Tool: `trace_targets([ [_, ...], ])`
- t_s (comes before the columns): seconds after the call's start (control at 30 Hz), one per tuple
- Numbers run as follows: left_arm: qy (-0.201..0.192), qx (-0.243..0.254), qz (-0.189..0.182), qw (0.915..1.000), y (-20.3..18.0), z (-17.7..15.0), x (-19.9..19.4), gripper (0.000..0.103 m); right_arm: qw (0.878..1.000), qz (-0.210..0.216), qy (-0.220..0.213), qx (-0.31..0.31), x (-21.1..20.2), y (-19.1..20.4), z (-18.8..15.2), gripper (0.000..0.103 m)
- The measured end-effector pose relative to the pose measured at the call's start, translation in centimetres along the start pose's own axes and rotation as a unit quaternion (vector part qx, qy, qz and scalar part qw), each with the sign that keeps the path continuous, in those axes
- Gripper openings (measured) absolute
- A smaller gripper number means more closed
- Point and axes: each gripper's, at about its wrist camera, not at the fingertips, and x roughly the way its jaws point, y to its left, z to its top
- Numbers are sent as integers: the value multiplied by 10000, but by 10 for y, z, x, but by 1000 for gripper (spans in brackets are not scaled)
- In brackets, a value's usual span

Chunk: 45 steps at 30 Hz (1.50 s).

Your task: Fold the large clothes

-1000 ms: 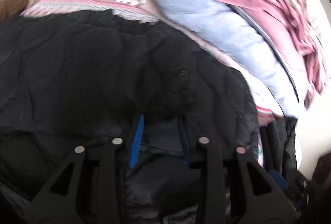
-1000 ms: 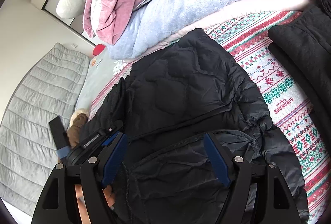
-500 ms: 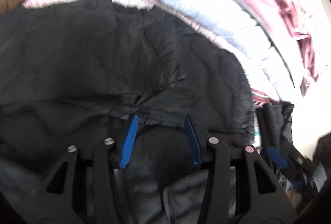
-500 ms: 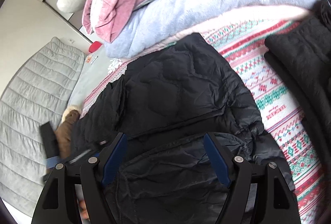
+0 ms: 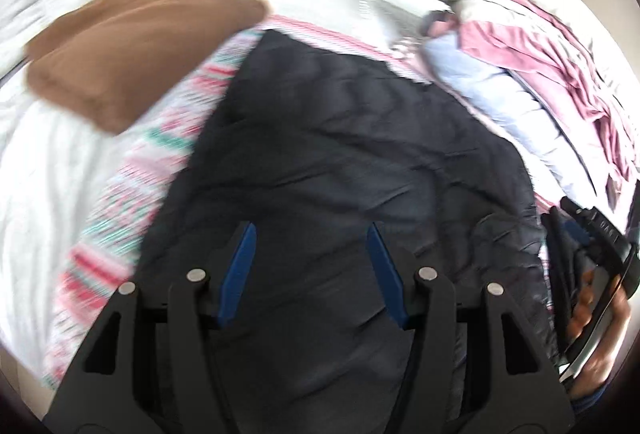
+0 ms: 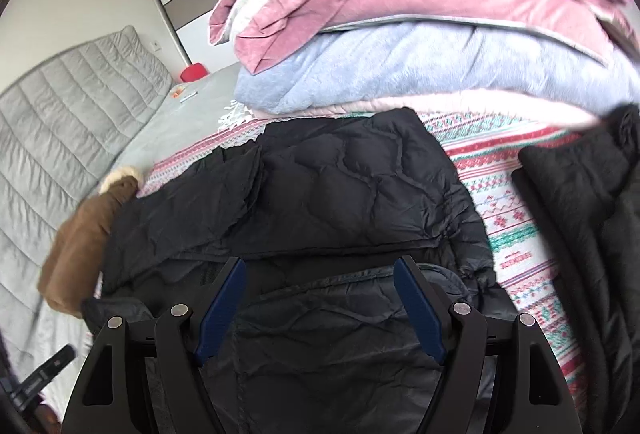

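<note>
A black quilted puffer jacket [image 5: 352, 153] lies spread on a patterned red, green and white blanket [image 5: 132, 201] on the bed; it also fills the right wrist view [image 6: 352, 201]. My left gripper [image 5: 312, 230] hangs open and empty just above the jacket. My right gripper [image 6: 320, 266] is open and empty over the jacket's near folded edge. The right gripper and the hand that holds it show at the right edge of the left wrist view [image 5: 592, 274].
A brown folded garment [image 5: 132, 45] lies left of the jacket, also in the right wrist view [image 6: 84, 234]. A pile of pink and pale blue bedding [image 6: 420, 33] rises behind it. Another black garment [image 6: 592, 218] lies at the right. A grey quilted headboard [image 6: 64, 121] stands at the left.
My left gripper has opened wide, let go of the jacket fabric and pulled back and up. The right gripper stayed open and shifted slightly.
</note>
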Motion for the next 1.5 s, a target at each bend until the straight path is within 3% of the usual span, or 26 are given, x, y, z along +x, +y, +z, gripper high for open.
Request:
trace_targets([
  [0.17, 60, -262, 158, 9995, 33, -24, -13, 59, 9964, -446, -311, -650, -32, 22, -18, 77],
  [0.37, 167, -236, 243, 9993, 62, -63, -21, 59, 9855, -906, -571, -1318, -70, 26, -49, 77],
  [0.63, 294, -289, 218, 9989, 102, -104, -35, 59, 9649, -1642, -692, -1930, -98, 0, -108, 78],
  [0.77, 236, -172, 134, 9995, 104, -116, -41, 59, 9621, -1995, -443, -1804, -99, -34, -145, 78],
  [1.0, 280, -311, -42, 9991, 105, -124, -43, 59, 9788, -1840, 182, -878, -100, -94, -189, 78],
  [1.2, 417, -533, -221, 9975, 108, -127, -37, 59, 9920, -1129, 497, 262, -106, -131, -213, 78],
  [1.33, 389, -534, -238, 9975, 108, -129, -38, 59, 9936, -946, 521, 339, -106, -132, -217, 77],
  [1.43, 369, -503, -211, 9978, 107, -129, -38, 57, 9941, -917, 522, 257, -106, -128, -220, 70],
  [1.5, 363, -454, -205, 9981, 104, -130, -38, 46, 9945, -884, 530, 209, -105, -124, -221, 64],
])
